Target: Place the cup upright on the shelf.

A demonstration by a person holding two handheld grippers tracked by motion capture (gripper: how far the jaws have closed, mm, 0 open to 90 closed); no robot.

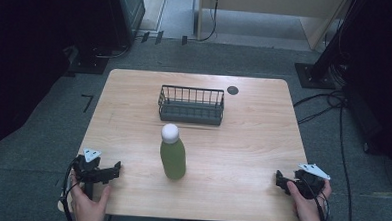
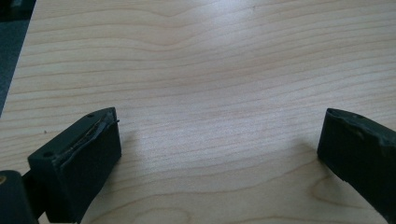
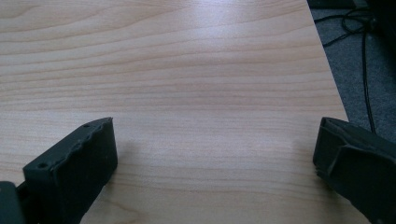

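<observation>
Green bottle [image 1: 173, 158] upright mid-table — far basket [image 1: 191, 105] contents indistinct behind wire.

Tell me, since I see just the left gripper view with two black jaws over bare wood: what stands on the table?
Observer: A green bottle with a white cap stands upright near the middle of the table.
Operator: Anything behind it?
Observer: A dark wire basket, apart from the bottle, toward the far edge.
Operator: And the right gripper?
Observer: The right gripper rests near the table's right edge, jaws wide apart with nothing between them.
</observation>
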